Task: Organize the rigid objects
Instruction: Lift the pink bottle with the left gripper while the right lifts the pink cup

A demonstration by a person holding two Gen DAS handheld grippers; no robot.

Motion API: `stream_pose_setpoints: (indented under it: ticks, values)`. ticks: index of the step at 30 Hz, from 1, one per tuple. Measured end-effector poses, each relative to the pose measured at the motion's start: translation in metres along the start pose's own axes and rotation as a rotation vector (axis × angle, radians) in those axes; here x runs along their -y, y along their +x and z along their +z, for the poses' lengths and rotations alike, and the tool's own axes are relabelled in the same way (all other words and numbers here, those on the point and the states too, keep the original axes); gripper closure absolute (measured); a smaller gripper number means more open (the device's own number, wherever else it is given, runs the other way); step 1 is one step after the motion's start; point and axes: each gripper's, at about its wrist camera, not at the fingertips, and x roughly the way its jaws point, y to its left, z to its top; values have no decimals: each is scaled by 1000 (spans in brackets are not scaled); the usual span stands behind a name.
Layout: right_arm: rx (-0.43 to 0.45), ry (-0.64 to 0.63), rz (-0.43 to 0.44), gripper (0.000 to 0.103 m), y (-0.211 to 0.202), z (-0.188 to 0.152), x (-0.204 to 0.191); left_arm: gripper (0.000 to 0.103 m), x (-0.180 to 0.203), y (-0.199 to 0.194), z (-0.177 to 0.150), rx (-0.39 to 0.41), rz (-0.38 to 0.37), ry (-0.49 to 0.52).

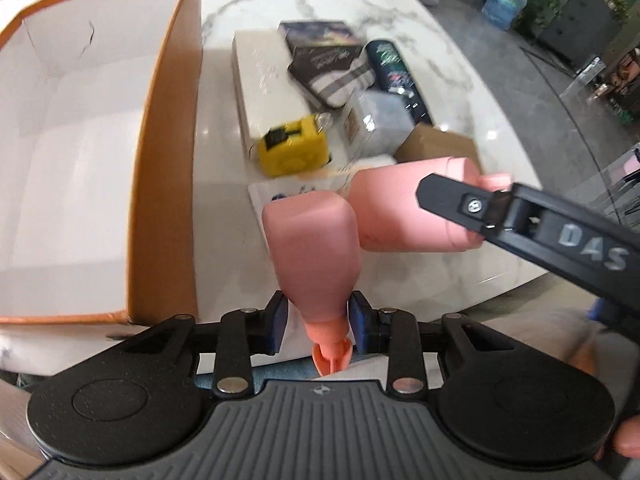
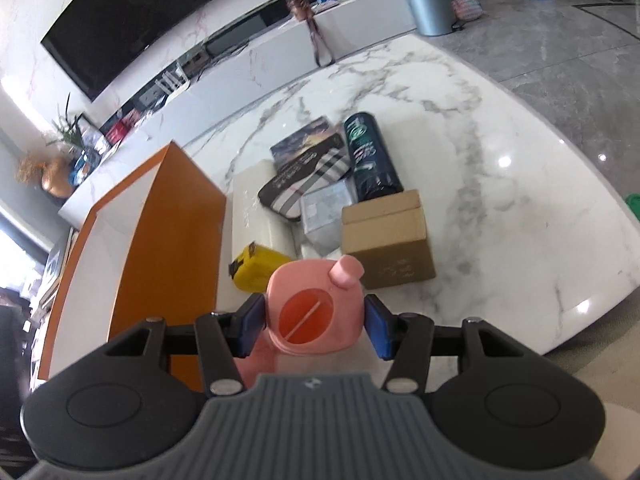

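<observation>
The left tool [image 1: 317,326] is seen with its 2 blue pads [image 1: 359,322] set on either side of the narrow neck of a pink bottle [image 1: 312,248]. The pads lie against the neck, so the bottle is taken as gripped there. Its wide base points away from the camera, over the worktop [image 1: 440,40]; an orange cap [image 1: 330,358] shows below the pads.

The right tool [image 2: 316,326] is clamped on a second pink bottle [image 2: 316,304], with the blue pads pressed to its 2 sides. An orange-red round base disc [image 2: 306,314] faces the camera, and a pink spout [image 2: 346,270] projects at the upper right. In the left wrist view this second bottle [image 1: 416,208] is held just beside the first, apparently touching it, with the black finger [image 1: 452,200] of the right tool across it.

An orange box [image 1: 168,160] with a white inside stands open to the left of both bottles. On the worktop beyond, a cluster is noted: a yellow block [image 1: 292,148], a white box [image 1: 264,84], a striped case [image 1: 336,76], a dark can [image 1: 394,68], a clear packet [image 1: 376,120] and a brown carton [image 2: 386,236]. Part of a hand [image 1: 628,438] is visible at the lower right edge.
</observation>
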Motion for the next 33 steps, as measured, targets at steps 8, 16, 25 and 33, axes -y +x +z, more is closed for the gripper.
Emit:
stream_pose_setpoints:
  ticks: [8, 16, 25, 33]
  values:
    - [44, 34, 3, 48, -5, 2, 4, 77, -3, -49, 9, 137, -32, 30]
    - [31, -1, 17, 49, -4, 2, 1, 102, -22, -86, 24, 196, -43, 84]
    - [19, -22, 10, 49, -2, 1, -3, 74, -31, -109, -21, 228, -75, 82]
    - [22, -64, 10, 49, -3, 0, -12, 46, -27, -99, -80, 359, 13, 98]
